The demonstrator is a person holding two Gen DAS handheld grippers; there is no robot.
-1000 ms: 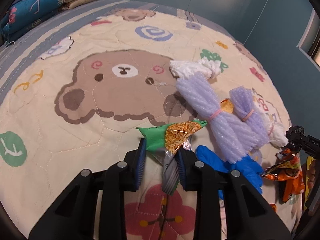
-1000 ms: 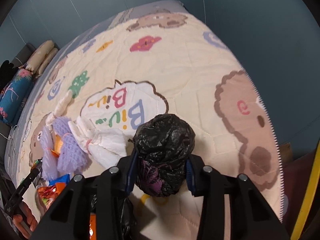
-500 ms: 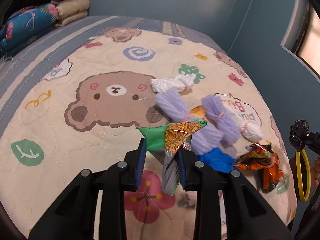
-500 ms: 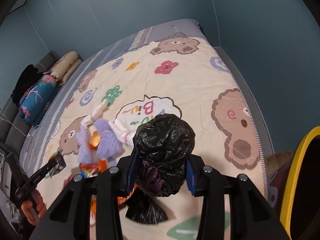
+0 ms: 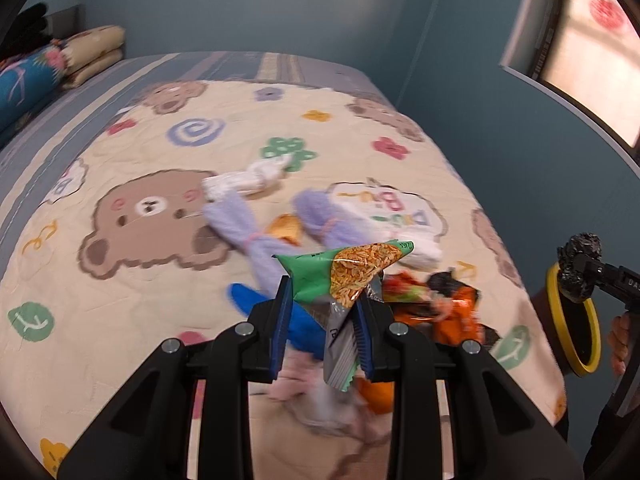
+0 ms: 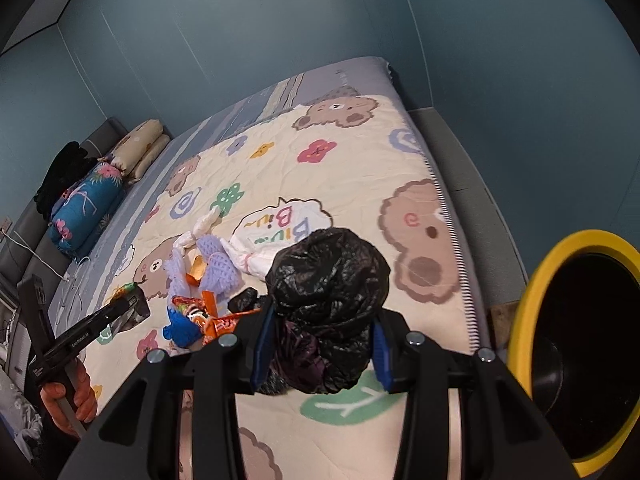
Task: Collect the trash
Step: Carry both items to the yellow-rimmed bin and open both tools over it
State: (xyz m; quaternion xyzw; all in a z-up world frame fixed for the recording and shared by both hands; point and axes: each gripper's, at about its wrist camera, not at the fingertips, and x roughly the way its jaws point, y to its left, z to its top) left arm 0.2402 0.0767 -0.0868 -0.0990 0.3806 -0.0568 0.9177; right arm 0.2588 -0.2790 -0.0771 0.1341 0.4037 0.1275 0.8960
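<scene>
Right gripper [image 6: 320,344] is clamped on a crumpled black bag [image 6: 328,300], and the yellow-rimmed bin [image 6: 576,344] sits just off to its right, beyond the bed edge [image 6: 460,280], mouth facing in with open air between. Left gripper [image 5: 322,330] pinches a green snack wrapper [image 5: 344,272], its long axis pointing right toward the same bin [image 5: 572,320]; it has farther to travel, over the wrapper pile [image 5: 436,308].

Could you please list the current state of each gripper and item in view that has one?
Left hand-held gripper: shut on snack packet, lifted off the bed.
Right hand-held gripper: shut on black bag, crumpled.
Bin: open, beside the bed.
Orange wrappers: crumpled, lying on quilt.
Purple cloths: rolled, tied with bands.
</scene>
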